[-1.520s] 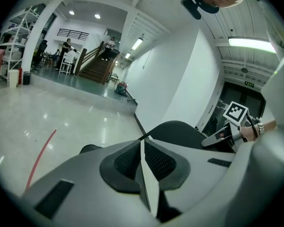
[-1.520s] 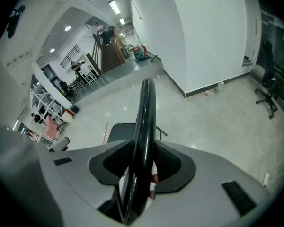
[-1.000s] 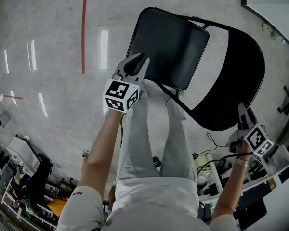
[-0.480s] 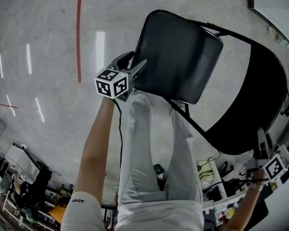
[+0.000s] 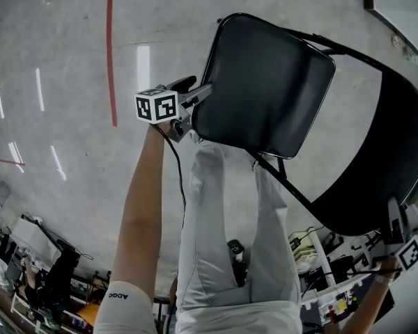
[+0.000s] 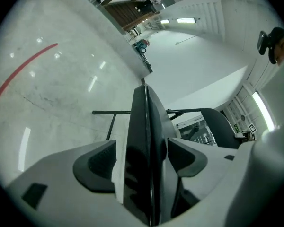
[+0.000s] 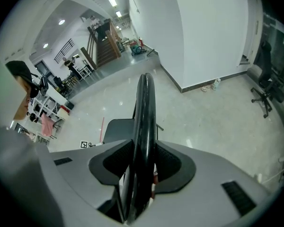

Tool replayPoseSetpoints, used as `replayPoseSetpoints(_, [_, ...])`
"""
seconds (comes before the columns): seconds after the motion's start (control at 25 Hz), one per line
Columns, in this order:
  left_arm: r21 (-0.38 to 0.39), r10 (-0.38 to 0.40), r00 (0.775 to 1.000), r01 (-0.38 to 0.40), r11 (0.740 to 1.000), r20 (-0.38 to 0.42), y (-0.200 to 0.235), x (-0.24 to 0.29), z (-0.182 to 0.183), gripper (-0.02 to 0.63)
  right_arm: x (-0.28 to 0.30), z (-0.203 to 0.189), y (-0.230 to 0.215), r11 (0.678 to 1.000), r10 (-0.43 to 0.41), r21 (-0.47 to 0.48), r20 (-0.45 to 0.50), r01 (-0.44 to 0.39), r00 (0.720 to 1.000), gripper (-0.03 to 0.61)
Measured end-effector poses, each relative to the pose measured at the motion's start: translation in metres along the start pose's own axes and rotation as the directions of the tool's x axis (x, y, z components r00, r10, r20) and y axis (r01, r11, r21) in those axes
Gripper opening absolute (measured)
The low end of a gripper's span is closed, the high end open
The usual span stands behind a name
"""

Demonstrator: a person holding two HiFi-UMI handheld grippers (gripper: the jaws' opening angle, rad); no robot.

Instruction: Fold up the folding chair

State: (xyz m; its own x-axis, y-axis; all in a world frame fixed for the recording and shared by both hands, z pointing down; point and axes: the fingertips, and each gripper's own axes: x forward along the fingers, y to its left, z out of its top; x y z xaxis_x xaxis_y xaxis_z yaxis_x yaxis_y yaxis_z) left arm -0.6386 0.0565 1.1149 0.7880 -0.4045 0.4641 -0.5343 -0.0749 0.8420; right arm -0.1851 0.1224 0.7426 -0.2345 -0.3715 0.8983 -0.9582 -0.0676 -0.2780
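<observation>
The black folding chair stands in front of me, its padded seat tipped up and its curved backrest to the right. My left gripper is at the seat's left edge. Its jaws have just been opening and now stand open, with the seat's edge between the pads and a gap on each side. My right gripper is shut on the backrest's top edge, which runs up between its pads.
My legs stand close behind the seat. A thin frame bar runs from the seat to the backrest. A red line marks the grey floor at left. Cluttered shelves sit at lower right, an office chair by the white wall.
My left gripper has sunk along the seat's left edge, rolled, and gone from shut to open. The right gripper has kept its hold on the backrest.
</observation>
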Motion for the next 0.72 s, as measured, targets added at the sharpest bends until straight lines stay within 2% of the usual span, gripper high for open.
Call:
replayPoseSetpoints(0.28, [-0.101, -0.119, 0.992, 0.115, 0.988, -0.034, -0.005, 0.010, -0.009, 0.339, -0.003, 0.000, 0.004, 1.000, 0.020, 0.019, 0.008, -0.020, 1.000, 0.143])
replayPoseSetpoints(0.52, [-0.059, -0.079, 0.995, 0.075, 0.995, -0.055, -0.009, 0.008, -0.004, 0.336, -0.004, 0.006, 0.016, 0.999, 0.036, -0.017, 0.030, -0.035, 0.999, 0.143])
replayPoseSetpoints(0.72, [-0.078, -0.055, 0.997, 0.051, 0.996, -0.055, -0.009, 0.005, -0.007, 0.334, 0.002, 0.012, 0.017, 0.998, 0.069, -0.013, 0.044, -0.068, 0.997, 0.143])
